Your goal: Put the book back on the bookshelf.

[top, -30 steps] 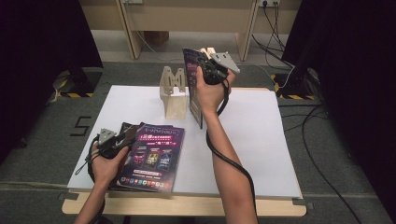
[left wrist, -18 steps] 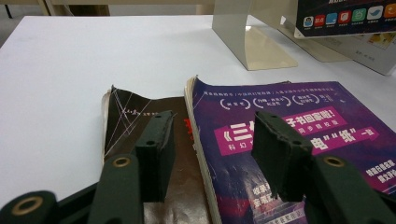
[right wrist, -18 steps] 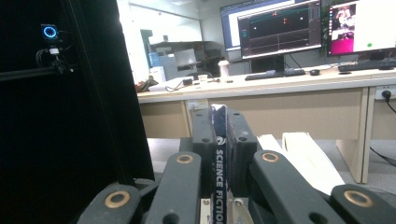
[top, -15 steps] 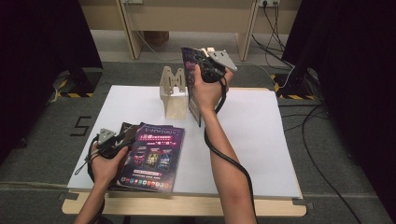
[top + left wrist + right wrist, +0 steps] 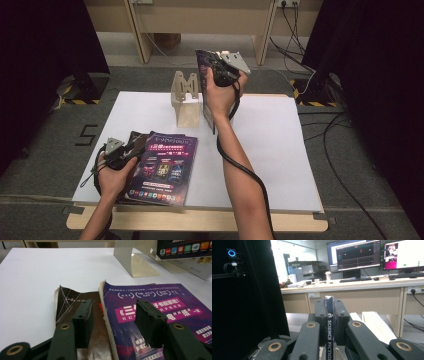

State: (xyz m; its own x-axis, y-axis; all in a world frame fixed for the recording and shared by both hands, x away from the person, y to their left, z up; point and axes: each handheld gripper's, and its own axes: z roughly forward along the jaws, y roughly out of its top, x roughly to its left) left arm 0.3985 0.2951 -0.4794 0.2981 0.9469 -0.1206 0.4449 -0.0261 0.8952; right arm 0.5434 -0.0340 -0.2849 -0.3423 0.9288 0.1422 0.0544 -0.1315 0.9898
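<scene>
My right gripper [image 5: 214,67] is shut on the spine of a purple magazine [image 5: 204,85] and holds it upright over the back middle of the table, just right of a beige bookend [image 5: 185,95]. In the right gripper view the pads [image 5: 320,315] squeeze the spine [image 5: 329,340] from both sides. At the front left, my left gripper [image 5: 132,149] is open above a stack. In the left gripper view the left gripper [image 5: 113,312] has one jaw over a dark book [image 5: 67,302] and the other over the purple magazine [image 5: 175,297] lying on top.
The white tabletop [image 5: 280,150] has free room on its right half. In the left gripper view the bookend [image 5: 130,260] stands beyond the stack, with the held magazine's lower edge [image 5: 185,248] beside it. Black curtains flank the table; cables lie on the floor at right.
The right hand with the upright magazine has edged slightly up and away. The left hand has kept still over the stack.
</scene>
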